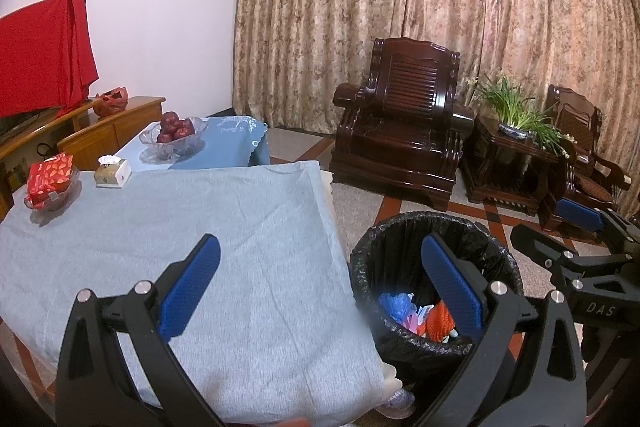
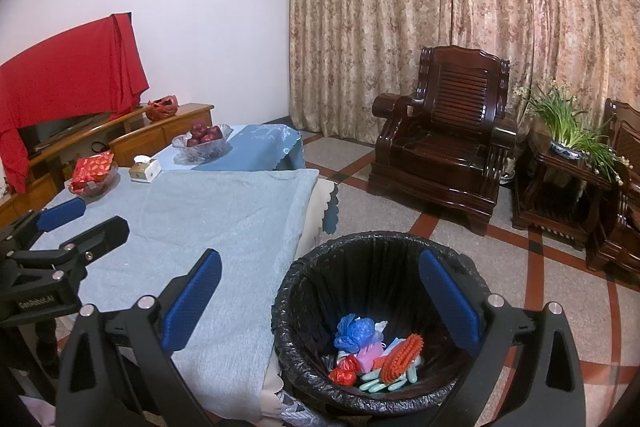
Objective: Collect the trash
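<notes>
While both tongs hang above the table edge with nothing between their blue pads, the left gripper (image 1: 320, 283) is spread wide, one finger over the grey cloth and the other over the bin mouth; the right gripper (image 2: 320, 299) is likewise spread wide and empty, its right finger over the bin. Just below them, on the floor and touching the table's hanging cloth, stands the round bin lined with a black plastic bag (image 2: 384, 251). Trash sits in its bottom: a crumpled blue plastic bag (image 2: 354, 331), a scrunched red plastic wrapper (image 2: 344, 374), an orange ridged foam fruit net (image 2: 400, 355), a pale green rubber glove (image 2: 378, 383) and a small pink-lilac scrap (image 2: 370, 354), all piled touching each other. Bin is only shallowly filled; liner rim folded over the top, wrinkled. The low table covered with a light grey-blue cloth (image 1: 208, 227) is bare near the tongs. At its far end: a glass dish holding a red patterned packet (image 1: 50, 183), a white and brown tissue box (image 1: 113, 173) just beside it, and further back, on a blue embroidered cloth, a clear glass bowl of dark red apples (image 1: 174, 137). Beyond, a dark carved wooden armchair (image 1: 404, 131) by the floral beige curtains (image 1: 400, 7), and a blue-and-white pot with green leafy plant (image 1: 516, 115) on a dark side table. Left wall: wooden cabinet with a red cloth draped over a screen (image 1: 44, 55).
</notes>
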`<state>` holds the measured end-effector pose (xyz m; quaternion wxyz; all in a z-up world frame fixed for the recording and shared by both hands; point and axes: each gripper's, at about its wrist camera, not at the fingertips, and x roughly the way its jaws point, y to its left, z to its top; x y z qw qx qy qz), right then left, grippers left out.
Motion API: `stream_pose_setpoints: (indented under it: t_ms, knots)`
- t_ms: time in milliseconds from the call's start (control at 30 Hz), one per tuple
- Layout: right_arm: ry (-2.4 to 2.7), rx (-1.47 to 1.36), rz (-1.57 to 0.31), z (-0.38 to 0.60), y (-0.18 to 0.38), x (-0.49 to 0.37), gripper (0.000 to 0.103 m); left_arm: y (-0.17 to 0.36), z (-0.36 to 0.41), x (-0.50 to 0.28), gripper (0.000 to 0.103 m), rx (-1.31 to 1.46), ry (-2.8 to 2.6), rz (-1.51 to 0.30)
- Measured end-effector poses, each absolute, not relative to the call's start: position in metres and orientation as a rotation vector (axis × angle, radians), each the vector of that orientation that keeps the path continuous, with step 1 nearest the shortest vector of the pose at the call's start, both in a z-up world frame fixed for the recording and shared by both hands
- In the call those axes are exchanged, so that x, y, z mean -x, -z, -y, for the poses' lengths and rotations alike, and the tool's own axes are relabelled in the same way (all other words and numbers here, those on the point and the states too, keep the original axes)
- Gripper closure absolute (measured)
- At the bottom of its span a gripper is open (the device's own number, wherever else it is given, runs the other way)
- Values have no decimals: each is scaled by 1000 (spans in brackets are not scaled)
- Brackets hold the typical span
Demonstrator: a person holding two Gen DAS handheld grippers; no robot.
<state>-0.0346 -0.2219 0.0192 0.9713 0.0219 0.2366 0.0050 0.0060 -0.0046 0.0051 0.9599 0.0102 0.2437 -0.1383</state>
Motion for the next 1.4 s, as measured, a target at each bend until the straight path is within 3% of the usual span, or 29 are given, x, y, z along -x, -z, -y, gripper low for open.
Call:
stream_pose_setpoints:
  t_ms: [1400]
  knots:
    - [-12,-42,-489,232,-12,34,6,-1,3,-5,5,-22,280,-505]
